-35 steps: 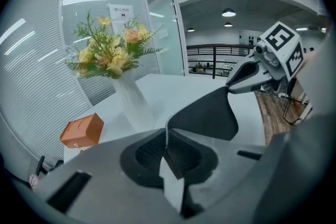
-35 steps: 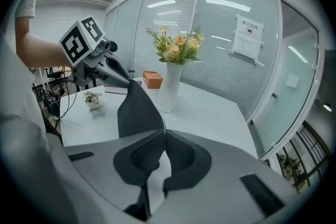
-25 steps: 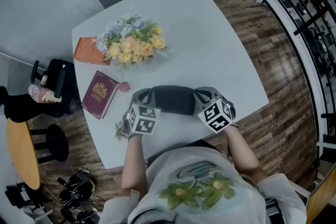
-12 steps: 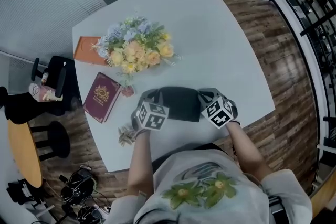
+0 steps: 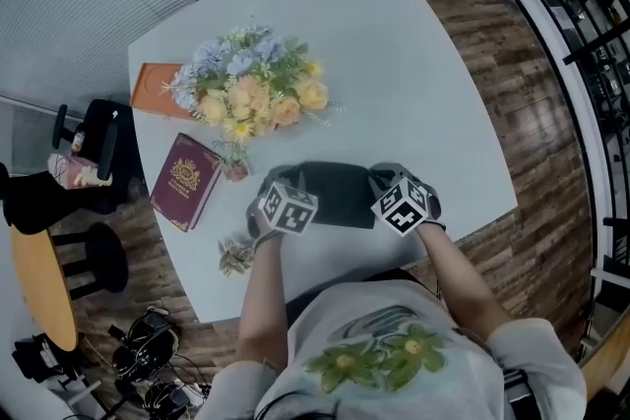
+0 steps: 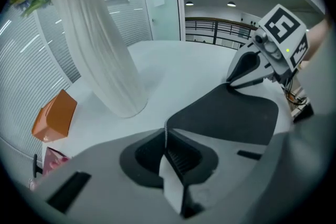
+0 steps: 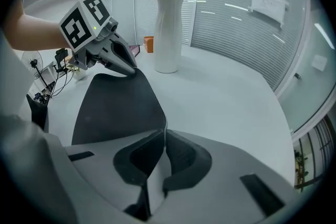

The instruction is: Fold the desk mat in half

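The dark desk mat (image 5: 335,193) lies near the table's front edge, stretched between my two grippers. My left gripper (image 5: 280,180) is shut on the mat's left end, with the thin edge pinched where the jaws meet (image 6: 166,134). My right gripper (image 5: 380,176) is shut on the right end in the same way (image 7: 165,131). In the left gripper view the mat (image 6: 226,115) runs away to the right gripper (image 6: 230,85). In the right gripper view the mat (image 7: 118,107) curves up to the left gripper (image 7: 134,72).
A white vase of flowers (image 5: 251,93) stands behind the mat, close to the left gripper (image 6: 100,44). An orange box (image 5: 157,91) and a maroon booklet (image 5: 185,180) lie at the left. A crumpled scrap (image 5: 234,256) sits at the front left edge. A chair (image 5: 59,182) stands off the table's left side.
The left gripper has shifted a little right and forward, so the two grippers stand slightly closer together. Both keep their hold on the mat.
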A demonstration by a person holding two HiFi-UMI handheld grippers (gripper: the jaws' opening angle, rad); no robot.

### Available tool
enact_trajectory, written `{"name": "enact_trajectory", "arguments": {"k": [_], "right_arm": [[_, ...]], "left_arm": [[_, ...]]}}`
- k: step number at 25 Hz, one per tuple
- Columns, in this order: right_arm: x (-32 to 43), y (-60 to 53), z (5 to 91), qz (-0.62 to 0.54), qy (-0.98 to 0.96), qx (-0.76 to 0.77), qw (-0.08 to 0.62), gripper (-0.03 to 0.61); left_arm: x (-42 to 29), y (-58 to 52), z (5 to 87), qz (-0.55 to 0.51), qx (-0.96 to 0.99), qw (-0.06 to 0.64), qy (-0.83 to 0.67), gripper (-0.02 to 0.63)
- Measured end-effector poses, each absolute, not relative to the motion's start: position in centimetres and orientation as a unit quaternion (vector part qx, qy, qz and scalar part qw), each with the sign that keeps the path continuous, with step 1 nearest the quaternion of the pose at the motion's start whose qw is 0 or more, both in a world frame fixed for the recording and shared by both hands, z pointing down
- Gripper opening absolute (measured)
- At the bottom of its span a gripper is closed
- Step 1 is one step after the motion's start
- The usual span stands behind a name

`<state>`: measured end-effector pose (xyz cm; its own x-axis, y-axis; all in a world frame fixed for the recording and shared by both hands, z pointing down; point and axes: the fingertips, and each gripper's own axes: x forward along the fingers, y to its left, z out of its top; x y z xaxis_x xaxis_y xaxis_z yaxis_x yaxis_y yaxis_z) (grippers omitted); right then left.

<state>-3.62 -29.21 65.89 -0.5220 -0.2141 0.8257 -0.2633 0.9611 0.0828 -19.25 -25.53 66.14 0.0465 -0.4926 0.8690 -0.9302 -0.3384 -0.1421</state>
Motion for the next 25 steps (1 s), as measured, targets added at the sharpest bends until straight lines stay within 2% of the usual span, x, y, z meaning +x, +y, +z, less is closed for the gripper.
{"name": "enact_trajectory", "arguments": {"k": [9, 11, 12, 15, 25], "right_arm": [[-3.7, -29.4, 66.5, 0.056, -0.865, 0.154, 0.474, 0.028], [-3.7, -29.3, 66.4, 0.076, -0.866, 0.156, 0.47, 0.029], [-3.6, -29.3, 66.2, 0.084, -0.866, 0.156, 0.468, 0.032], [-3.4, -29.2, 65.5, 0.101, -0.867, 0.16, 0.46, 0.112], [-3.9, -27.7, 59.2, 0.098, -0.893, 0.21, 0.386, 0.112]], "left_arm": [[-19.7, -25.4, 68.1, 0.45, 0.669, 0.264, -0.529, 0.021], [-20.0, -25.4, 67.9, 0.437, 0.663, 0.282, -0.539, 0.053], [-20.2, -25.4, 67.7, 0.425, 0.661, 0.294, -0.545, 0.091], [-20.6, -25.1, 66.6, 0.388, 0.656, 0.32, -0.563, 0.138], [-19.4, -23.9, 59.9, 0.293, 0.674, 0.299, -0.608, 0.138]]}}
